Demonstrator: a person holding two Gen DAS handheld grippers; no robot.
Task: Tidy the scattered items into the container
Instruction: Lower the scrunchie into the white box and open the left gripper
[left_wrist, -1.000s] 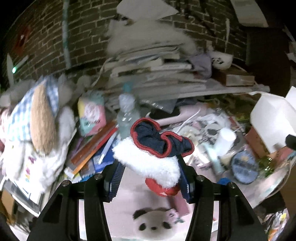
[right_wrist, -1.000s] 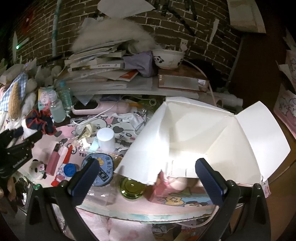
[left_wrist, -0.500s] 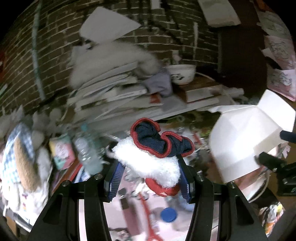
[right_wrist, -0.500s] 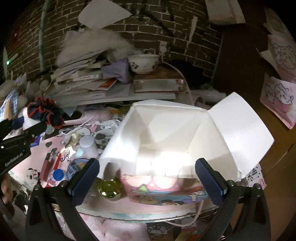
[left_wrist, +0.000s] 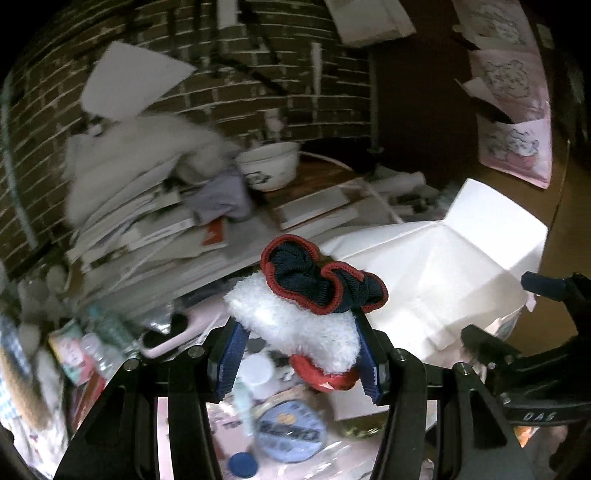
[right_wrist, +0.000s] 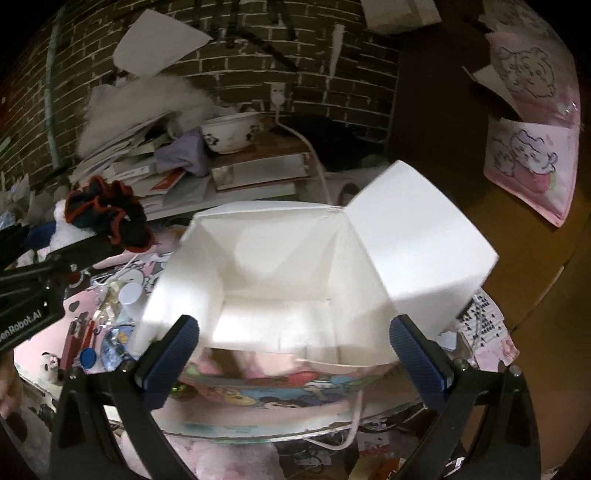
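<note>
Now our left gripper (left_wrist: 301, 341) pinches the fluffy scrunchie bundle (left_wrist: 306, 306); right gripper (right_wrist: 291, 354), spread empty, frames the white box (right_wrist: 280, 280), so we release above its middle.

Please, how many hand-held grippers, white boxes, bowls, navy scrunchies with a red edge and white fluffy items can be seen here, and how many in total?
Hand-held grippers: 2 (left hand-held gripper, right hand-held gripper)
White box: 1
Bowl: 1
Navy scrunchie: 1
White fluffy item: 1
Total: 6
</note>
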